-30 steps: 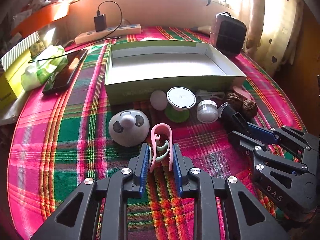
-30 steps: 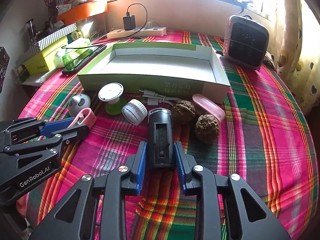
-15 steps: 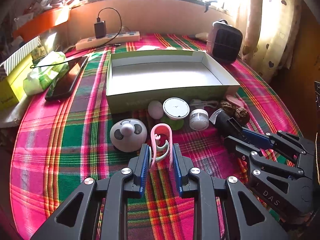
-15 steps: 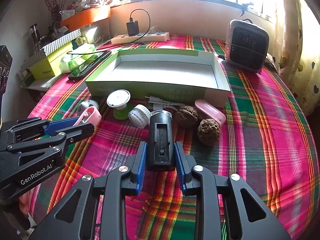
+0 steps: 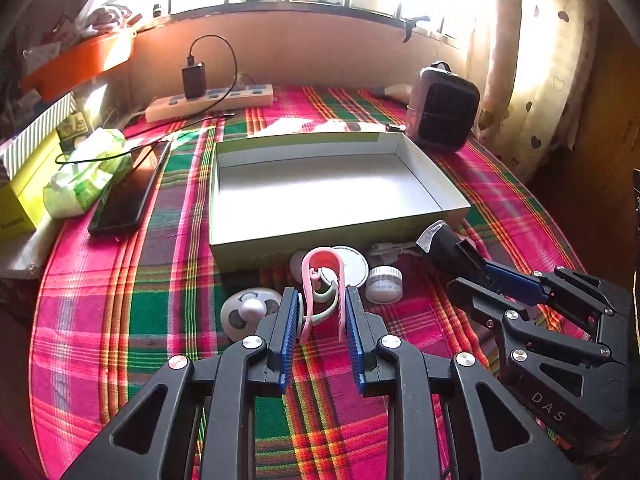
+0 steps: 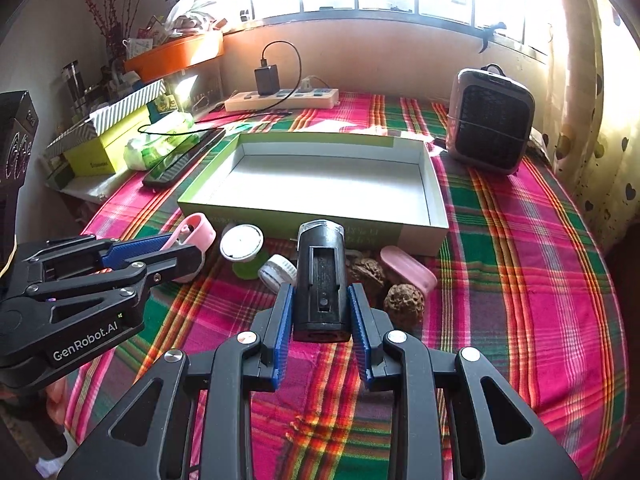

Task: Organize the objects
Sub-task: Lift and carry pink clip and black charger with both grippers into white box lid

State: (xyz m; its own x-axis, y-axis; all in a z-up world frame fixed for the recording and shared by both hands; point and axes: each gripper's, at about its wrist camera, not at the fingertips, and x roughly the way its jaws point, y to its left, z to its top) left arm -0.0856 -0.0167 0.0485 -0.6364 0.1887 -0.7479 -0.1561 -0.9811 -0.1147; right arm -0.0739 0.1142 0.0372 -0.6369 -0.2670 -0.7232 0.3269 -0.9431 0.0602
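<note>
Left wrist view
Left claw: the left claw (image 5: 322, 312), at lower centre of the frame, was closed narrow on the pink clip (image 5: 323, 280), both blue pads pressed against its outer legs.
Pink clip: a thin pink plastic loop with a pale green hook inside; it looked light and springy, likely to flex or pop out if squeezed harder, so the hold low on the two legs seemed the right place.
Box: the open box (image 5: 450, 210) lay above centre with nothing in it, its near wall just beyond the clip's tip.
Pose: the claw pointed steeply down and forward toward the box's near wall; the clip seemed clear of the plaid cloth (image 5: 160, 312).
Right claw: seen at the right edge, the right claw (image 5: 466, 262) held a black device.

Right wrist view
Right claw: the right claw (image 6: 320, 312), at lower centre, was clamped on the black device (image 6: 320, 276), pads on its two long flat sides.
Black device: a stiff, blocky body with a clear cap at its far end; it looked heavier than the clip and smooth-sided, so a firm grip near its middle would guard against slipping.
Pose: tilted down and forward, the device's cap aimed at the box's near wall (image 6: 420, 236).
Neighbours: two walnuts (image 6: 404, 304) and a small white jar (image 6: 278, 272) sat just beside the device on the bench.
Left claw: at the left edge, it carried the pink clip.
</note>
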